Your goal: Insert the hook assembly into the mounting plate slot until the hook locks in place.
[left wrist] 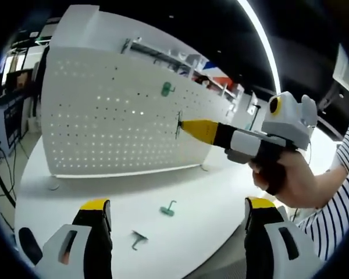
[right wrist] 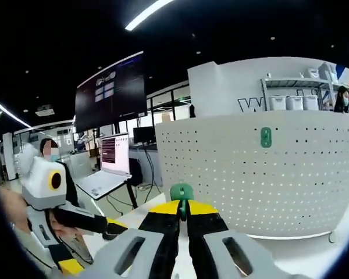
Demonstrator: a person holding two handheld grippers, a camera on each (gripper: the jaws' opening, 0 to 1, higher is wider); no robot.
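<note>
A white pegboard [left wrist: 116, 116] stands upright on the white table [left wrist: 221, 192], with a green hook [left wrist: 167, 89] hanging on it near the top. My right gripper [left wrist: 192, 128] reaches in from the right and is shut on another green hook [left wrist: 178, 124], its tip at the board's face. In the right gripper view the right gripper [right wrist: 183, 208] pinches that green hook [right wrist: 182, 193] in front of the pegboard [right wrist: 267, 180], below and left of the mounted hook [right wrist: 266, 137]. My left gripper [left wrist: 177, 204] is open above the table, nothing between its fingers.
Two loose hooks lie on the table before the board, a green one [left wrist: 168, 209] and a grey one [left wrist: 138, 239]. A person's hand [left wrist: 291, 180] holds the right gripper. A laptop [right wrist: 113, 165] and a large dark screen [right wrist: 110, 93] stand behind; shelves [right wrist: 302, 93] rise beyond the board.
</note>
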